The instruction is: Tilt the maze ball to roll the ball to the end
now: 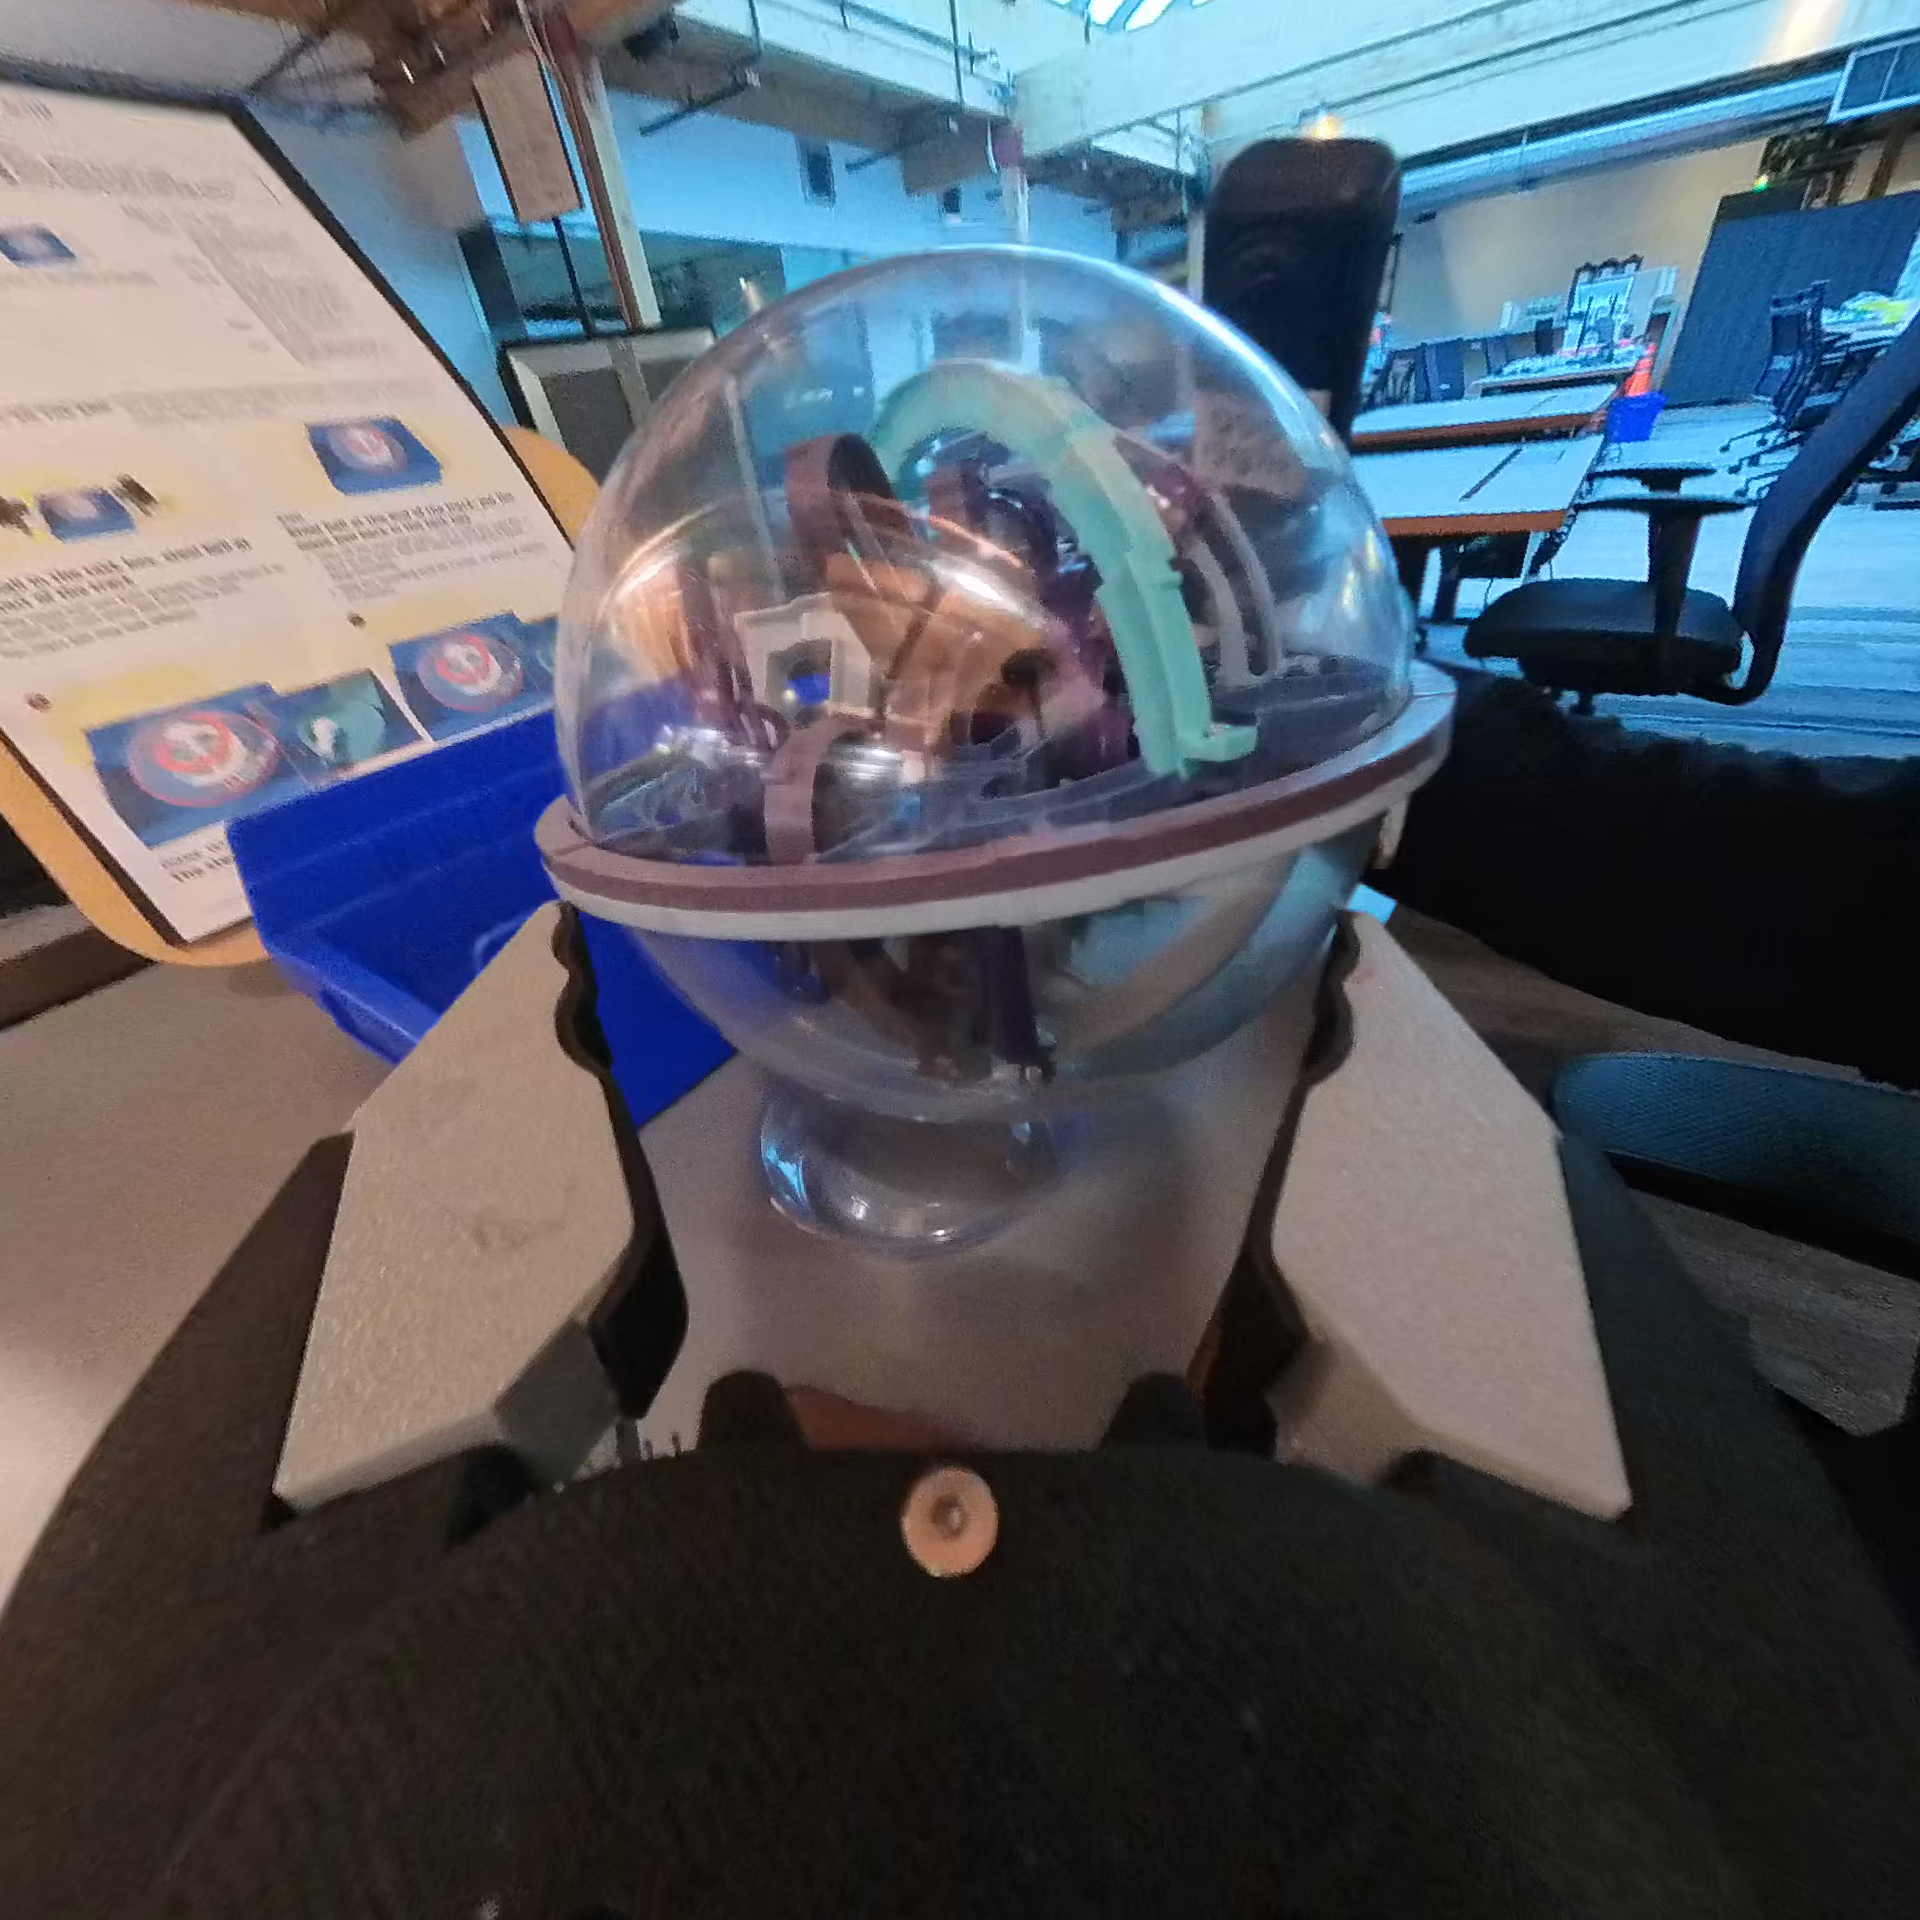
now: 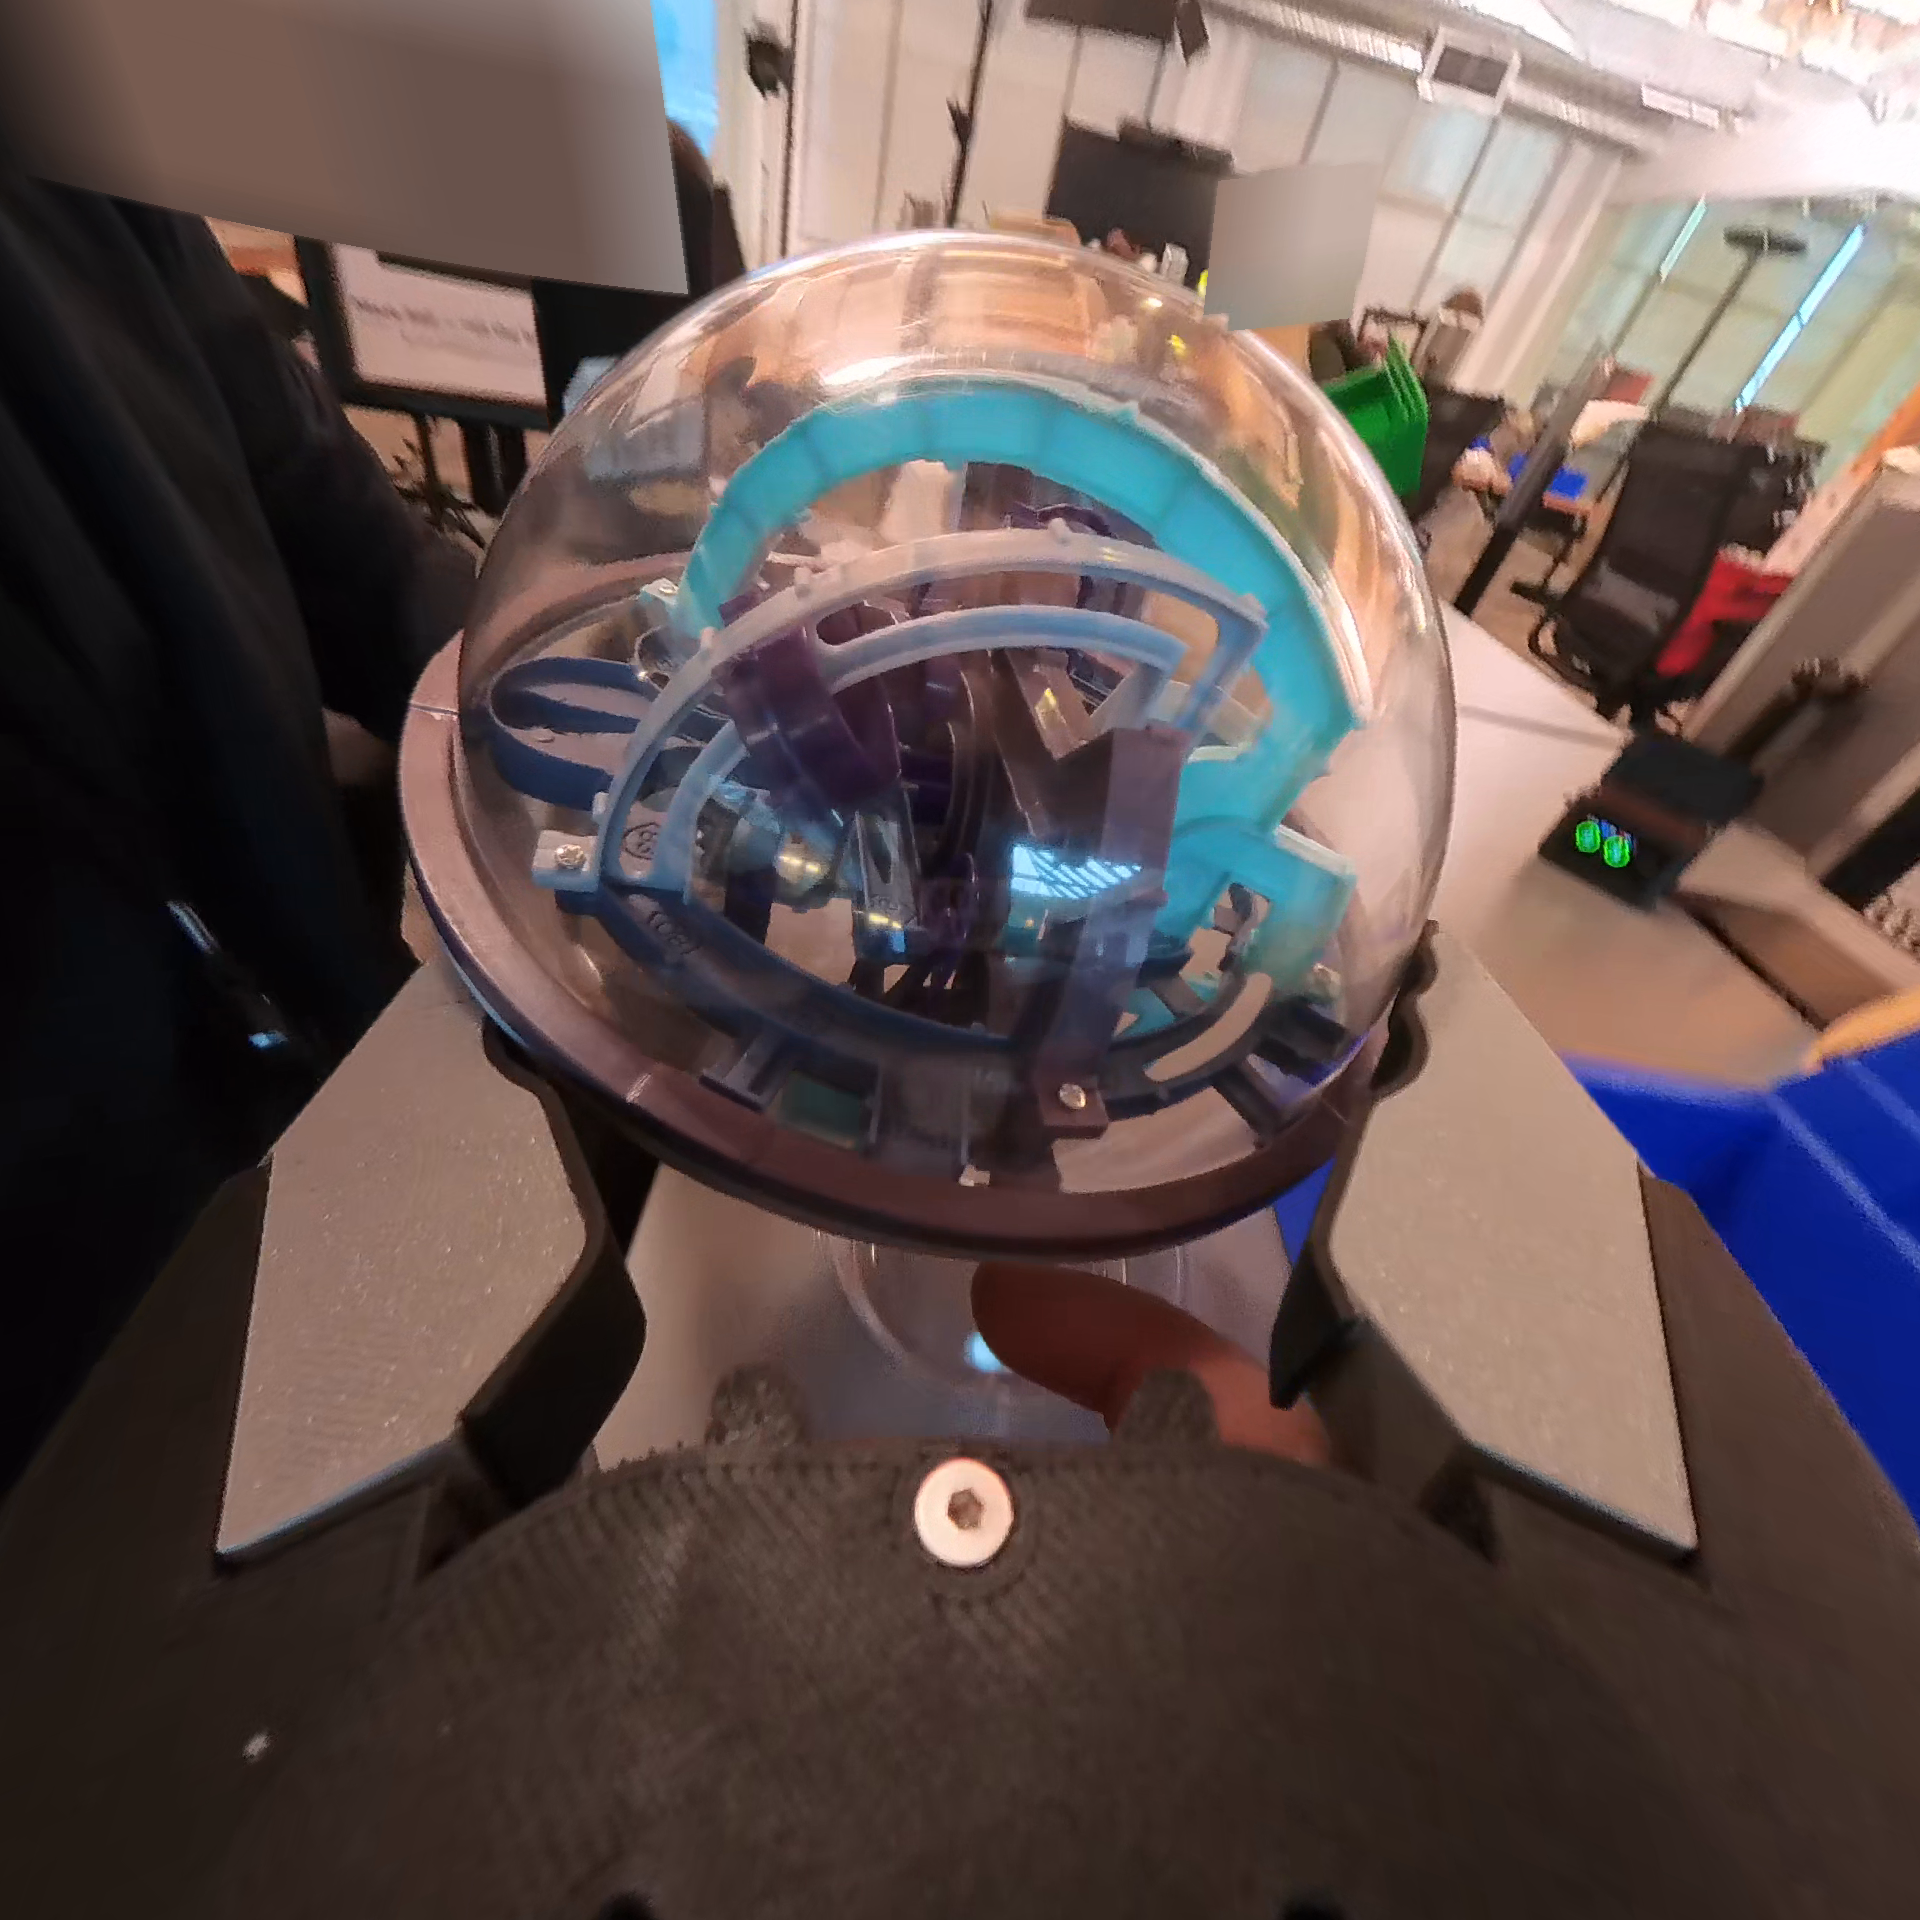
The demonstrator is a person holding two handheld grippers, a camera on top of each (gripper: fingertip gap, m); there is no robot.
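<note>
Maze ball (image 1: 987,665) sits between the wide-spread fingers of both grippers. The left gripper (image 1: 961,935) has its dark pads against the lower clear half, just under the purple rim (image 1: 997,868); the right gripper (image 2: 935,1029) clamps it at the rim itself, already leaning. Its clear stand (image 1: 894,1184) is on the grey desk (image 1: 156,1143), near the blue bin (image 1: 416,883). To roll the small ball well (I cannot find it inside), tilt slowly, both grippers together, without loosening the squeeze.
</note>
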